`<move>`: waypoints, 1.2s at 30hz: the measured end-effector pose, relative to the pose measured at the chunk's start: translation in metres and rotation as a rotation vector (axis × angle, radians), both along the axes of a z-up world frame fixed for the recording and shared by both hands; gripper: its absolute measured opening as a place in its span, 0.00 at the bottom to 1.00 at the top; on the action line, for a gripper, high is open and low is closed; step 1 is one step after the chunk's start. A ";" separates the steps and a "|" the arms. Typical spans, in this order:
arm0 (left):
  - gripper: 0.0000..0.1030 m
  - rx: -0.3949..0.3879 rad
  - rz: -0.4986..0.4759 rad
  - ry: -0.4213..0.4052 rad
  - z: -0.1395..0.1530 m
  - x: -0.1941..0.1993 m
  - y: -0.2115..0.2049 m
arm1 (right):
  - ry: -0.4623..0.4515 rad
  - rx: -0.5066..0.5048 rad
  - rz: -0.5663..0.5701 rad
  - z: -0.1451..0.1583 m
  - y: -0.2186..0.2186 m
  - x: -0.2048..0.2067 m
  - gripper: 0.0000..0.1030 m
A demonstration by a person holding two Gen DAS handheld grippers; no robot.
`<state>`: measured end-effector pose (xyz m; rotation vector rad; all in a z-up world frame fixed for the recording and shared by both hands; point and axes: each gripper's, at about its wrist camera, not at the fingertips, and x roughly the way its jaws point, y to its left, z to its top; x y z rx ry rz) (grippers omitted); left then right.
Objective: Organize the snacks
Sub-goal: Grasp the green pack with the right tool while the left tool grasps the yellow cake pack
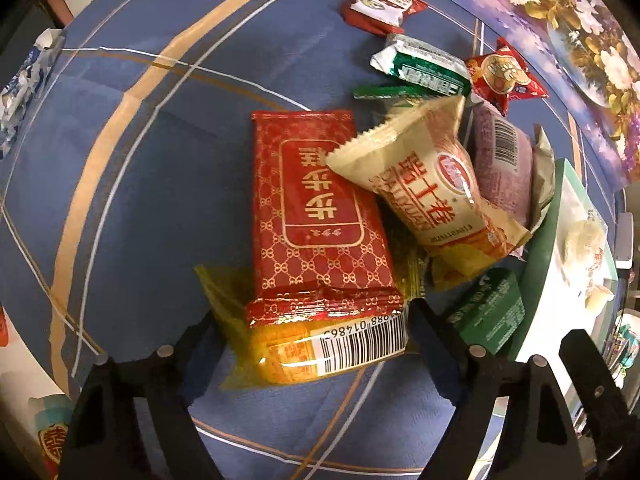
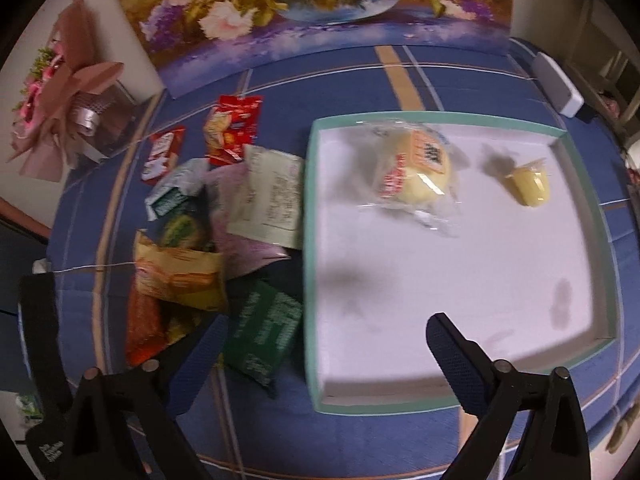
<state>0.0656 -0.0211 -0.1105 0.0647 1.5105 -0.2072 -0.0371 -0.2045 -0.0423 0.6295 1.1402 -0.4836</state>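
Note:
A pile of wrapped snacks lies on the blue tablecloth (image 1: 120, 160). In the left wrist view a red patterned packet (image 1: 316, 216) lies on a yellow packet with a barcode (image 1: 320, 344), beside a cream packet (image 1: 432, 184) and a green packet (image 1: 488, 312). My left gripper (image 1: 308, 328) is open, its fingers either side of the yellow packet's near end. In the right wrist view a teal-rimmed white tray (image 2: 440, 404) holds a clear-wrapped bun (image 2: 416, 168) and a yellow jelly cup (image 2: 528, 184). My right gripper (image 2: 324, 332) is open and empty over the tray's left edge.
More snacks lie farther back: a red-white packet (image 1: 380, 8), a green-white packet (image 1: 424, 64), a red star-shaped packet (image 1: 504, 76) and a purple packet (image 1: 500, 160). A flower painting (image 2: 312, 4) stands behind the table. A pink bouquet (image 2: 60, 100) is at far left.

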 end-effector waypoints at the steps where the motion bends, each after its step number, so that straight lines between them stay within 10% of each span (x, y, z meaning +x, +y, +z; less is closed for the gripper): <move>1: 0.85 0.000 0.009 0.001 -0.001 0.004 0.004 | -0.010 0.007 0.012 0.000 0.003 0.003 0.96; 18: 0.85 -0.011 0.181 0.015 -0.007 0.027 0.057 | -0.025 0.039 0.136 -0.017 0.041 0.033 0.61; 36: 0.85 -0.029 0.203 0.031 -0.011 0.040 0.067 | 0.088 0.055 0.081 -0.035 0.034 0.038 0.52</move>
